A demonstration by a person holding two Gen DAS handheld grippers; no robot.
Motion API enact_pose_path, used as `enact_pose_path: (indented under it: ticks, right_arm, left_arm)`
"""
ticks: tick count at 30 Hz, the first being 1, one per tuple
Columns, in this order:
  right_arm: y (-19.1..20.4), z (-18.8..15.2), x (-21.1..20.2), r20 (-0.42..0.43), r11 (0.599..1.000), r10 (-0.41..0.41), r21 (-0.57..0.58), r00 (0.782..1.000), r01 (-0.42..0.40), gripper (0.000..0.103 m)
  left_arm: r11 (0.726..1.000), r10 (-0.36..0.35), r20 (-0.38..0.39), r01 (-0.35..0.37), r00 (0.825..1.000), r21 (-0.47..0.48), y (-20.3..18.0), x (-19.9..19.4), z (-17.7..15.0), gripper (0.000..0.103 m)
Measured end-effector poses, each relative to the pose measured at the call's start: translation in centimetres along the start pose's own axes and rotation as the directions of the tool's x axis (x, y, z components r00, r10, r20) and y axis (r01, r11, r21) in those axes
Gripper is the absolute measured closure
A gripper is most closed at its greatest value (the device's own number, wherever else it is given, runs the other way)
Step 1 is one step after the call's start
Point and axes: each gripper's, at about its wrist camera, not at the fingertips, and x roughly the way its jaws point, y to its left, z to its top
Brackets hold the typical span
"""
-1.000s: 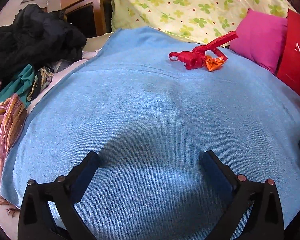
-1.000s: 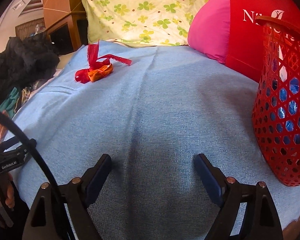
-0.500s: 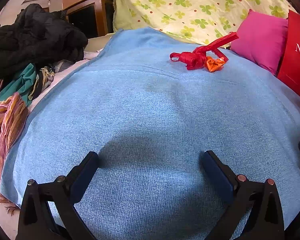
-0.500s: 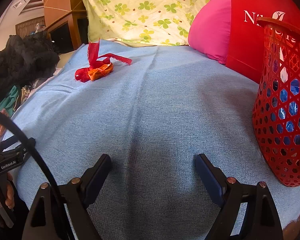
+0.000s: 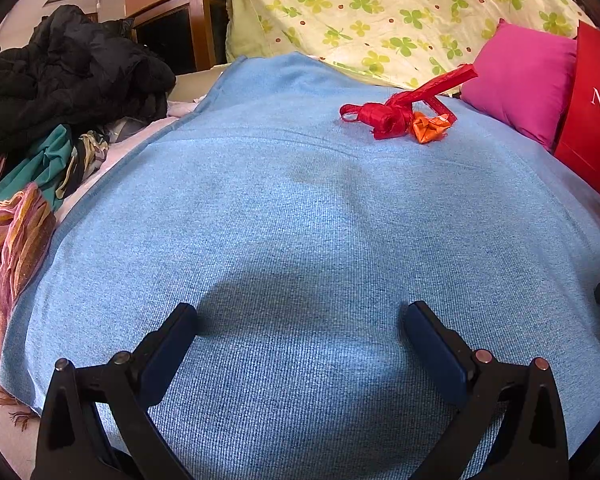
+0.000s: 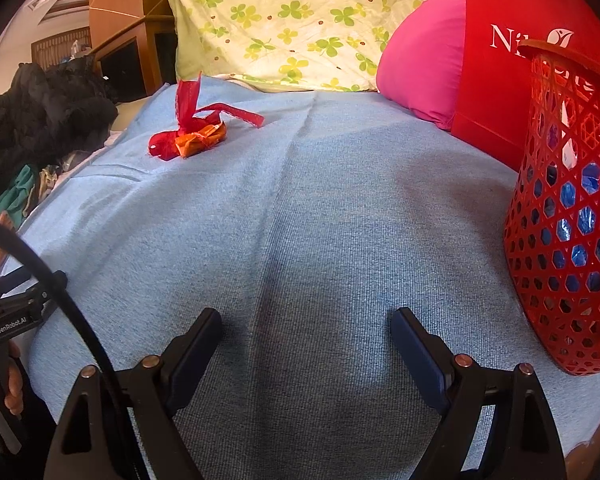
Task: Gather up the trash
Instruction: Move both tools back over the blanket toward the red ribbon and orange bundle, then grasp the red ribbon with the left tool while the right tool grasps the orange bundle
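Nothing moved: two wrappers, red [image 5: 384, 120], orange [image 5: 428, 128]; one basket [image 6: 560, 240].

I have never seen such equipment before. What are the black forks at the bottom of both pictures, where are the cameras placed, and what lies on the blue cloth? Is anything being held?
The black forks are two-finger grippers; a person carries one in each hand. Each has a wide-angle camera looking forward along its fingers, so one picture shows the left gripper and the other the right gripper. Both are open and hold nothing. On the blue blanket lies a red ribbon touching an orange wrapper: the trash to collect. A red basket, already holding some blue scraps, stands on the right. Pillows lie behind, and clothes are piled at the left.
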Motion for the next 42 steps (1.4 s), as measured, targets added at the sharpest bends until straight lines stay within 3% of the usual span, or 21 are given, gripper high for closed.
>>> enact_pose_path:
  ticks: [10, 16, 24, 32, 35, 37, 39, 42]
  right_arm:
    - [0.2, 0.0, -0.1, -0.004, 1.000, -0.013, -0.008, 1.000, 0.013, 0.014]
    - [-0.4, 0.4, -1.0, -0.014, 0.996, 0.064, 0.058, 0.998, -0.064, 0.014]
    - [1.1, 5.6, -0.1, -0.016, 0.990, 0.128, 0.066, 0.992, -0.126, 0.014]
    - [3.9, 13.4, 6.1, -0.062, 0.970, 0.203, 0.150, 0.977, -0.192, 0.014]
    - [5.3, 16.0, 9.0, -0.073, 0.965, 0.213, 0.172, 0.974, -0.198, 0.014]
    - [6.4, 17.4, 10.8, -0.081, 0.961, 0.224, 0.182, 0.971, -0.206, 0.020]
    - [7.7, 18.6, 12.8, -0.115, 0.962, 0.230, 0.180, 0.966, -0.208, 0.033]
    - [9.4, 19.8, 16.0, -0.175, 0.963, 0.236, 0.175, 0.956, -0.206, 0.039]
  left_arm:
    - [0.999, -0.041, -0.052, 0.041, 0.998, 0.008, 0.1, -0.2, 0.5, 0.000]
    - [0.994, -0.105, -0.022, 0.106, 0.994, 0.030, -0.1, -1.0, 1.3, 0.000]
    - [0.994, -0.105, 0.005, 0.105, 0.994, 0.039, 0.2, 1.1, 4.4, 0.000]
    - [0.997, -0.078, 0.034, 0.077, 0.996, 0.026, 1.9, 5.2, 8.7, 0.000]
    - [0.994, -0.106, 0.035, 0.106, 0.994, -0.019, 2.9, 6.1, 9.8, 0.000]
    - [0.989, -0.128, 0.026, 0.129, 0.991, -0.067, 3.8, 6.7, 10.3, 0.000]
    - [0.985, -0.146, 0.009, 0.146, 0.989, -0.096, 4.2, 7.3, 10.6, 0.000]
    - [0.982, -0.154, 0.005, 0.153, 0.988, -0.109, 4.4, 7.9, 10.9, 0.000]
